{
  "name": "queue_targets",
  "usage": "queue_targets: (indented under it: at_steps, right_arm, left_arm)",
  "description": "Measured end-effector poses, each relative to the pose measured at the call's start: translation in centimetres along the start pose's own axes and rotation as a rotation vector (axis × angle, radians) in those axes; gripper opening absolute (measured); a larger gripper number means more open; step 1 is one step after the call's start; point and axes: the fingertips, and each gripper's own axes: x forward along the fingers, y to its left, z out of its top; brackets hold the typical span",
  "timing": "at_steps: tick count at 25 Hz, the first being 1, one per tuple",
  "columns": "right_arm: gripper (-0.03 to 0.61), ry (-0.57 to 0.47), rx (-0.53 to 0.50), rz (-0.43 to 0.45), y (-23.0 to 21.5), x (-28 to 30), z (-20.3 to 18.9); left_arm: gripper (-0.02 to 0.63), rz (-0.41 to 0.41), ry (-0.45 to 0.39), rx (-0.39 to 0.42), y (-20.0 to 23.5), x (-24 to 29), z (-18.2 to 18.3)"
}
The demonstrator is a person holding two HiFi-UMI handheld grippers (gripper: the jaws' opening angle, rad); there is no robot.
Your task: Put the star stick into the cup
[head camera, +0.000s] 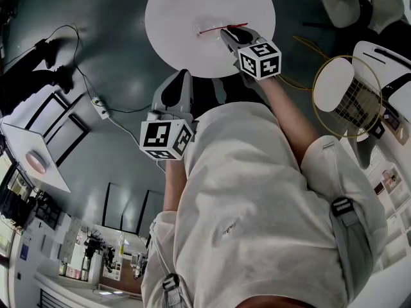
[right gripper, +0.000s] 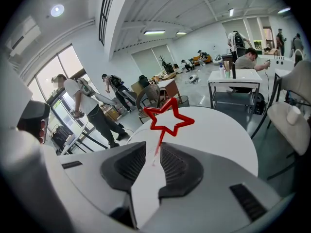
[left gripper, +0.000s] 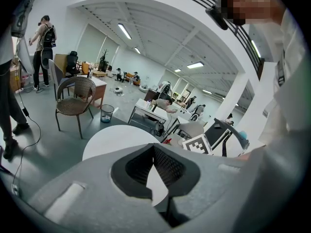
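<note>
Your surface (head camera: pixel 186 11) is a round white top on a grey floor (head camera: pixel 103 50). It's in a big open hall with white pillars and strip lights across the ceiling.

Around it:
- A cable (head camera: pixel 90 92) trails over the floor off to the left.
- A chair with a grid back (head camera: pixel 359 104) is parked to the right.
- From the left gripper view there's a wicker chair (left gripper: pixel 73 98) and a small bin (left gripper: pixel 107 113) on the far side.
- A person with a backpack (left gripper: pixel 44 40) stands further off.
- From the right gripper view there's a white desk (right gripper: pixel 235 84) with someone sitting at it, plus a few people standing on the left near the windows.

None of that is on the surface between you and the stick.

The red star stick (right gripper: pixel 167 120) lies on the far half of the surface. Its thin stem runs in between your right tongs (right gripper: pixel 153 149) and the star head sits just past the tips. Those tongs stand apart with a visible gap either side of the stem, so the pads aren't pinching it.

Your left tongs (left gripper: pixel 154 147) hang back at the near edge of the surface. The tips are together with nothing between them.

The only print I can make out is the black-and-white square patterns on the marker cubes (head camera: pixel 260 58).
</note>
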Motion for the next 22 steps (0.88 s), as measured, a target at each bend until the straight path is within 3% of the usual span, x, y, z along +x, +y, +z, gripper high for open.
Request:
queue_targets:
  at_steps: [7,22]
  right_arm:
    - [0.143,0.011,0.014,0.01,0.8,0.2,-0.4]
    - [0.143,-0.004,0.016,0.02,0.8,-0.6,-0.5]
  left_arm:
    - [0.011,0.001,-0.003,-0.003,0.3,-0.7,-0.2]
    - [0.011,-0.006,-0.012,0.006,-0.4,-0.5,-0.6]
